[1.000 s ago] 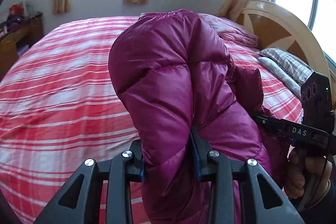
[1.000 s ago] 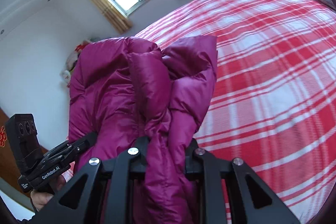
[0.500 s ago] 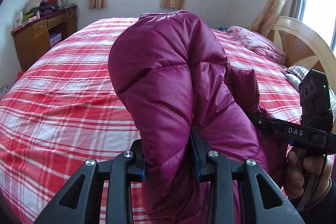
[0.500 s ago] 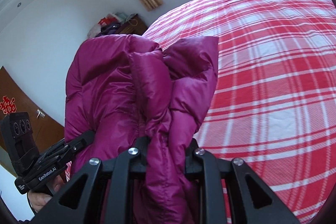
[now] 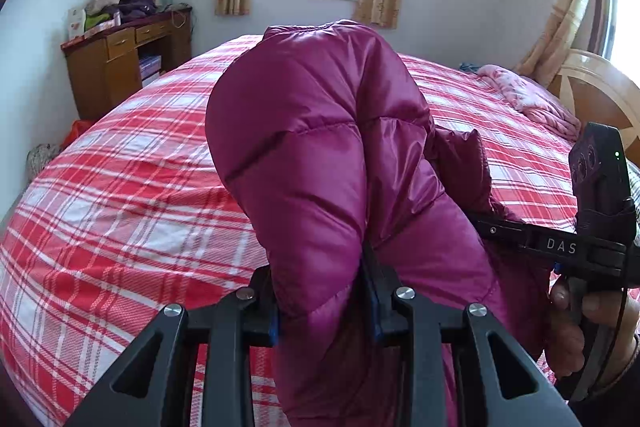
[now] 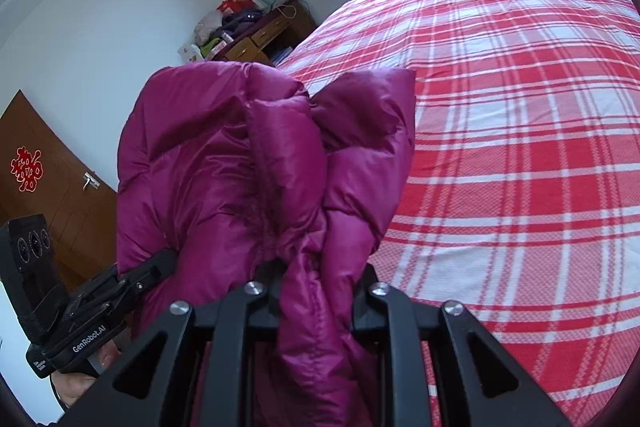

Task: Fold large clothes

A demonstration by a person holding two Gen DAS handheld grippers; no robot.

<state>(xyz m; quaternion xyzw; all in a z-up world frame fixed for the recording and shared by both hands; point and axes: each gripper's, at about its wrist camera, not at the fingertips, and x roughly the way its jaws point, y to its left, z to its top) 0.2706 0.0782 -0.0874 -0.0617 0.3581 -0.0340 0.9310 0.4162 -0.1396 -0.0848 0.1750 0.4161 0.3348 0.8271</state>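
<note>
I read "DAS" in pale letters on the side of my right gripper [image 5: 486, 227], seen from the left camera, and "GenRobot.AI" on the body of my left gripper [image 6: 160, 267], seen from the right camera. Below that second name sits a smaller label whose print is too fine for me to make out. On the brown door [image 6: 60, 195] at the left of the right view hangs a red paper cut-out [image 6: 26, 169] shaped like a character; I cannot read it with certainty.

The jacket [image 5: 320, 167], a puffy magenta quilted one, is held up in the air above the bed [image 5: 120, 195] with its red and white check cover. My left jaws are clamped on a thick fold of it, the padding bulging out over both pads. My right jaws are likewise pressed together on a bunched seam of the same jacket [image 6: 260, 167].

Much is hidden. The jacket fills the middle of both views, so I cannot see its lower part, its sleeves or how it hangs below the grippers. The tips of both grippers are buried in the padding. The hand [image 5: 568, 331] on the right gripper is cut off by the picture edge. The clutter on the wooden table [image 5: 120, 59] by the wall is too small to tell apart.
</note>
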